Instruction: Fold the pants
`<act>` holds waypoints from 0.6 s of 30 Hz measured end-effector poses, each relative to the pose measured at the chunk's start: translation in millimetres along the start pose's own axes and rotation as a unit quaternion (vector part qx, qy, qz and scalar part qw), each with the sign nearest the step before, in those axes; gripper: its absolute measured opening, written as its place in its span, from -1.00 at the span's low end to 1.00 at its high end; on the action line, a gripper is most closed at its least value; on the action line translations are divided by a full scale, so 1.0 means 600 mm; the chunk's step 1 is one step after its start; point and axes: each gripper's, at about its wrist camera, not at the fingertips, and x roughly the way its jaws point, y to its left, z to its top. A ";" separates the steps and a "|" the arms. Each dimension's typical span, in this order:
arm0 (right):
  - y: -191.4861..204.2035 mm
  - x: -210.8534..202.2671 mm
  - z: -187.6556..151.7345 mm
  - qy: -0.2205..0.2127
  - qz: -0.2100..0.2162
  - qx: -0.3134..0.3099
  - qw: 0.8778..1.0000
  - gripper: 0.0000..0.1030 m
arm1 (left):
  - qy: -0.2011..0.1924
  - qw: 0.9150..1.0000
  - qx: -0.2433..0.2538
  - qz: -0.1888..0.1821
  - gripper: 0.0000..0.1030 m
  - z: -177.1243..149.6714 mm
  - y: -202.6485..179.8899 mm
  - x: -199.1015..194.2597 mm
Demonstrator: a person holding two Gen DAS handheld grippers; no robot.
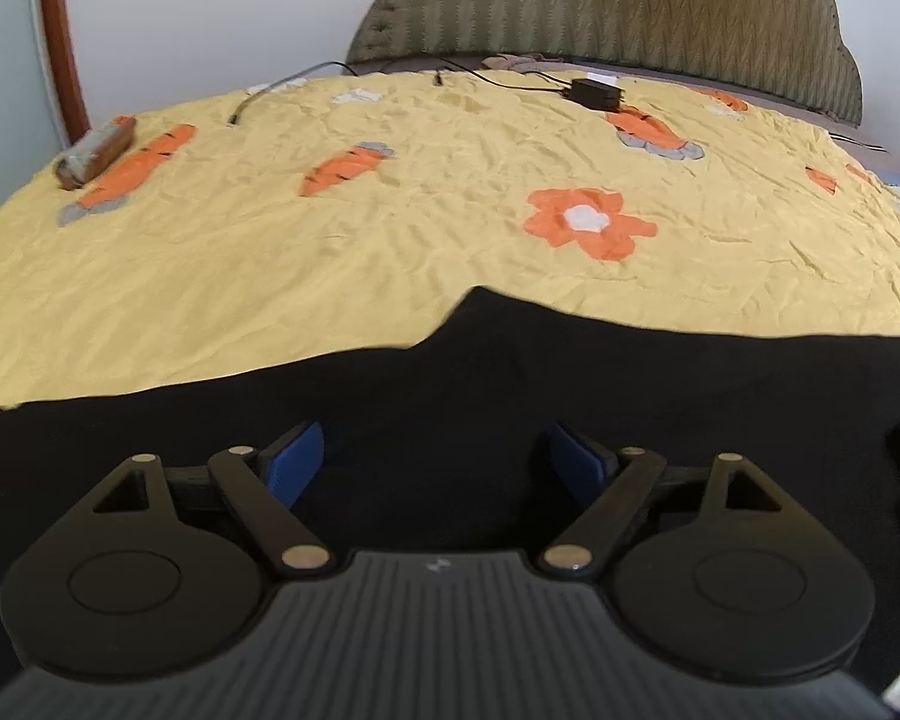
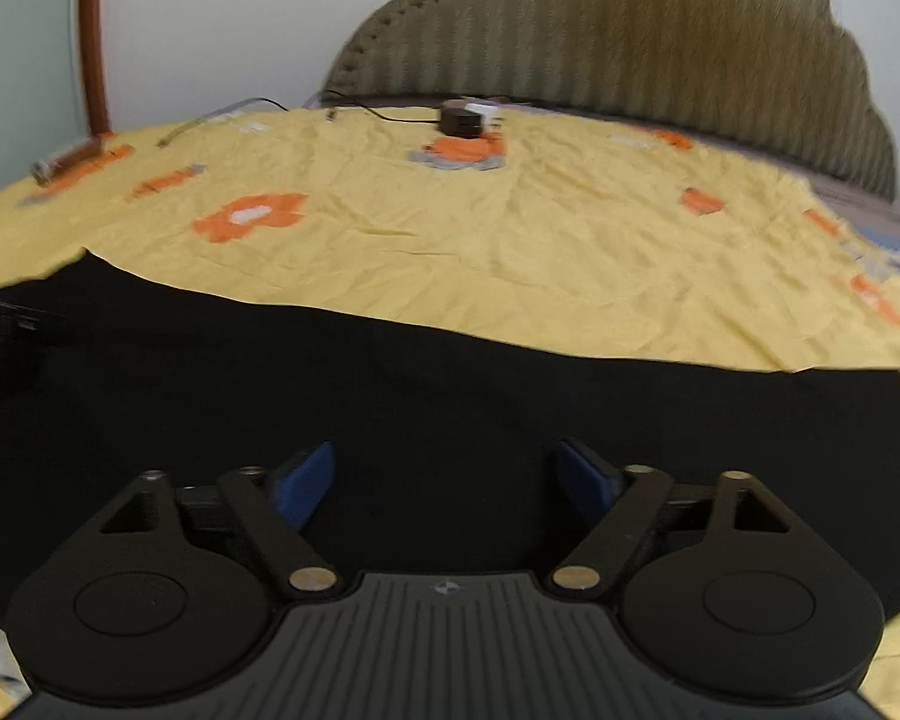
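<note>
Yellow bed cover [image 1: 390, 240] with orange carrots fills the upper half of both views. Black pants [image 1: 510, 396] lie flat across the lower half. Left gripper [image 1: 435, 456] and right gripper [image 2: 444, 477] hang over the pants, fingers spread wide, holding nothing.

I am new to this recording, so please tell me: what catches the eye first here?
The black cloth pants lie spread across the near part of the yellow bedsheet printed with orange carrots and flowers. Both the left gripper and the right gripper are above them, open. A small black box sits near the olive padded headboard.
</note>
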 end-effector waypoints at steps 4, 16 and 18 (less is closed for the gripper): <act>-0.023 -0.023 0.000 -0.008 0.010 0.028 1.000 0.67 | -0.002 0.999 -0.031 0.024 0.59 -0.036 0.061 -0.050; 0.018 -0.081 -0.011 -0.040 0.069 0.015 0.997 0.84 | -0.027 0.995 -0.052 0.081 0.64 -0.128 0.154 -0.147; 0.041 -0.080 -0.012 -0.033 0.095 -0.006 0.995 0.84 | -0.026 0.995 -0.064 0.077 0.64 -0.144 0.165 -0.147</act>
